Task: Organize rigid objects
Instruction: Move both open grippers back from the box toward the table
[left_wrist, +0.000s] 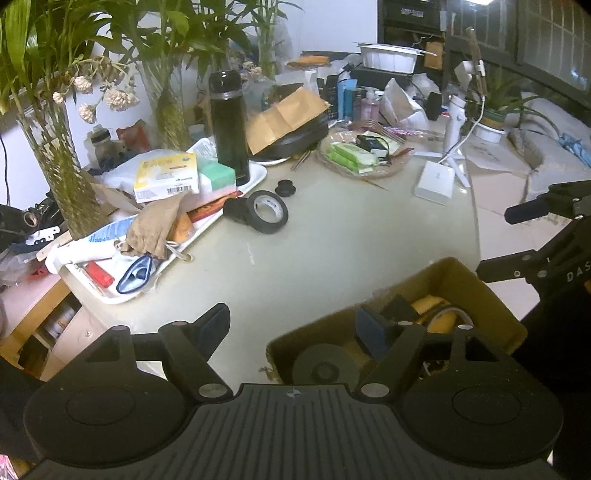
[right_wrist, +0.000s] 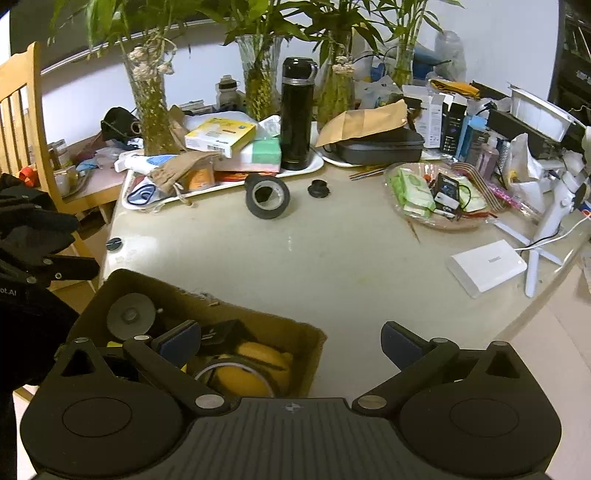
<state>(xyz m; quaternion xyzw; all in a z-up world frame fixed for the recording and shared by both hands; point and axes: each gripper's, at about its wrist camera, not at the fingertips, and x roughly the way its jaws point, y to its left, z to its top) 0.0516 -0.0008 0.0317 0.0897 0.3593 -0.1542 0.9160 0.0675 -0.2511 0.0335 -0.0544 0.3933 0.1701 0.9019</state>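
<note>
A brown cardboard box (left_wrist: 491, 295) (right_wrist: 314, 343) sits at the table's near edge, holding a grey disc (left_wrist: 325, 365) (right_wrist: 129, 314), yellow items and black parts. My left gripper (left_wrist: 295, 328) is open and empty, its right finger over the box. My right gripper (right_wrist: 291, 347) is open and empty, its left finger over the box; it also shows in the left wrist view (left_wrist: 517, 240). A black tape roll (left_wrist: 267, 212) (right_wrist: 267, 197) and a small black knob (left_wrist: 285, 188) (right_wrist: 318, 189) lie on the table beyond.
A white tray (left_wrist: 258, 173) (right_wrist: 310, 168) holds a black flask (left_wrist: 229, 125) (right_wrist: 297, 114), boxes and a cloth pouch. A wrapped plate of packets (right_wrist: 439, 195), a white power bank (left_wrist: 436, 182) (right_wrist: 487, 266), vases of plants (right_wrist: 151, 110) and a wooden chair (right_wrist: 22, 110) surround the table.
</note>
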